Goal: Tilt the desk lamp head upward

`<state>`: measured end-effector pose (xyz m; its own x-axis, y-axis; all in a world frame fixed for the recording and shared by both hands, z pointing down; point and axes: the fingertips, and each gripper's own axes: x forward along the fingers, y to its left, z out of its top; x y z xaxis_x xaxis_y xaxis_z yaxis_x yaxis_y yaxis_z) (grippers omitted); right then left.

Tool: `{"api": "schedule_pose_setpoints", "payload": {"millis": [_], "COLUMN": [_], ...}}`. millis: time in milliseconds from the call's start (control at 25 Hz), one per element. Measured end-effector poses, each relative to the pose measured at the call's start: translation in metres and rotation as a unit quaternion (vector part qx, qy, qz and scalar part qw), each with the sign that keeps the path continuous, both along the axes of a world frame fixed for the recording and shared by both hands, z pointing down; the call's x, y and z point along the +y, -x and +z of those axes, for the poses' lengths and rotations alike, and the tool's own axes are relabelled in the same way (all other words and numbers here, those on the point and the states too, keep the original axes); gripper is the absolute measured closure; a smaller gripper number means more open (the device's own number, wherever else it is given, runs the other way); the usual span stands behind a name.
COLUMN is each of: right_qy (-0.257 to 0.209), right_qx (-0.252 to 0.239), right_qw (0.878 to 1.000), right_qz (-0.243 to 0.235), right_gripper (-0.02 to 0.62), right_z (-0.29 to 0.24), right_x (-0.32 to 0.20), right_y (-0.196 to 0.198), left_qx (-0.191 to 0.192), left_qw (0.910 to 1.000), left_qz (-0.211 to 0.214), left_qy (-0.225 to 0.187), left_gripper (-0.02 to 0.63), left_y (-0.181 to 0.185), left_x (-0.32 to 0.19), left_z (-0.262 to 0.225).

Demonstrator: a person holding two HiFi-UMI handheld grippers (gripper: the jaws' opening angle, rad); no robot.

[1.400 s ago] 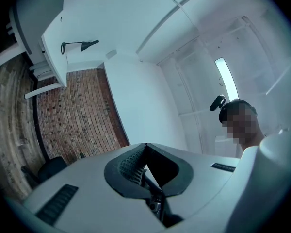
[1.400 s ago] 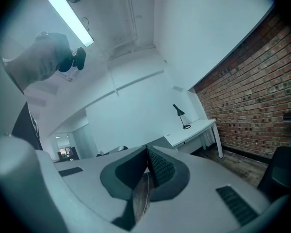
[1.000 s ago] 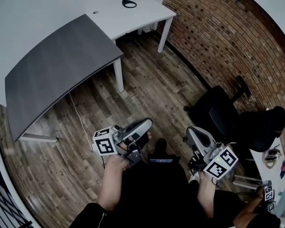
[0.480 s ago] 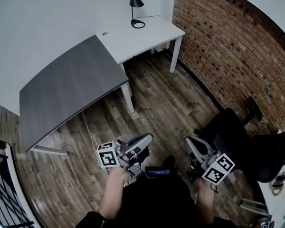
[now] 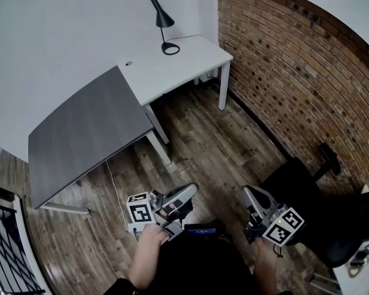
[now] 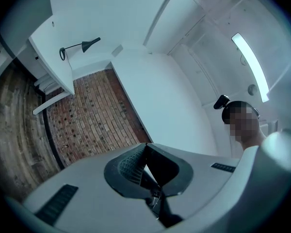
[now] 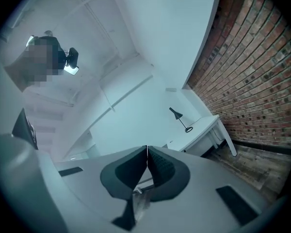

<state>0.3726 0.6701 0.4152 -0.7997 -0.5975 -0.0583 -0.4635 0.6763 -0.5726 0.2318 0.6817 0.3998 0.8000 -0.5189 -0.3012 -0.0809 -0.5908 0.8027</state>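
Observation:
The black desk lamp (image 5: 163, 24) stands at the far corner of the white desk (image 5: 190, 66), its cone head tipped downward on a thin stem. Both grippers are low in the head view, close to my body and far from the lamp. My left gripper (image 5: 189, 192) has its tips touching and nothing between them. My right gripper (image 5: 248, 193) is also shut and empty. The lamp (image 6: 80, 46) is small and distant at the upper left of the left gripper view, beyond the jaws (image 6: 145, 147). It also shows as the lamp (image 7: 178, 116) beyond the right gripper (image 7: 147, 152).
A grey curved desk (image 5: 80, 137) joins the white one on the left. A brick wall (image 5: 283, 72) runs along the right. A black office chair (image 5: 320, 208) sits at the lower right. A thin cable (image 5: 114, 186) lies on the wooden floor (image 5: 215, 146).
The head view has shifted, so the whole lamp now shows and the desks sit lower in the picture. Both grippers have dropped lower in the picture, still shut. The chair has slid toward the lower right.

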Motion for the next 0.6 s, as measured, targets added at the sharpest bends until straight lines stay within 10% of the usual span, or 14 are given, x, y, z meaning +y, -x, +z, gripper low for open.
{"api": "schedule_pose_setpoints", "payload": {"millis": [600], "right_qy": [0.031], "right_qx": [0.006], "right_qw": [1.0], "right_qz": [0.0], "right_gripper": [0.581], "right_z": [0.02], "right_x": [-0.06], "right_y": [-0.019], "left_qx": [0.016], "left_qw": [0.999], "left_qz": [0.016], "left_qy": [0.038], "left_gripper": [0.595], "left_y": [-0.032], "left_x": [-0.075], "left_z": [0.03]}}
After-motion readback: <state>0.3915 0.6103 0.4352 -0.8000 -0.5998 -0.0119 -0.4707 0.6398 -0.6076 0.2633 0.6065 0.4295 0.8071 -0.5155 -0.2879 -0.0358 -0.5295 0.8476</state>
